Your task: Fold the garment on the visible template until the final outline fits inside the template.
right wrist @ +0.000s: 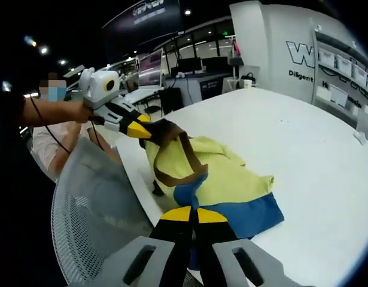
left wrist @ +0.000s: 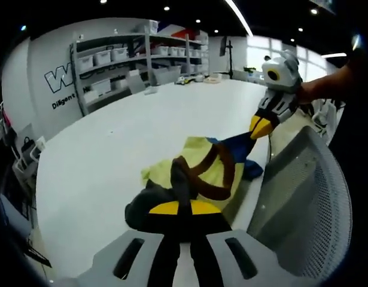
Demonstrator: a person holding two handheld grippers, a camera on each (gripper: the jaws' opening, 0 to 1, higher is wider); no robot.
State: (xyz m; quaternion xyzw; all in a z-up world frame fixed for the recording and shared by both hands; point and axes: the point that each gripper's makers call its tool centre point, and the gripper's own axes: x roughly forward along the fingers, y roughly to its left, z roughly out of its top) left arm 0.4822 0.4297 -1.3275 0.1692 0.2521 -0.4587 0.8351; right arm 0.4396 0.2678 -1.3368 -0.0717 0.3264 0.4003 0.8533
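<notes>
A yellow garment [left wrist: 210, 161] with a blue band and brown trim hangs stretched between both grippers above the white table [left wrist: 112, 155]. My left gripper [left wrist: 179, 209] is shut on a dark, brown-trimmed edge of the garment. From the upper right, my right gripper [left wrist: 259, 127] comes in, shut on the blue part. In the right gripper view, the right gripper [right wrist: 194, 215] pinches the blue band of the garment [right wrist: 222, 173]. There the left gripper [right wrist: 139, 129] holds the brown-trimmed edge up at the left. The garment's lower part rests on the table [right wrist: 303, 137].
A grey mesh chair back [left wrist: 303, 197] stands right beside the table edge under the garment, also visible as the chair [right wrist: 91, 209]. Shelves with white bins [left wrist: 118, 63] line the far wall. A seated person [right wrist: 49, 140] is behind the chair. Small items [left wrist: 198, 78] lie at the table's far end.
</notes>
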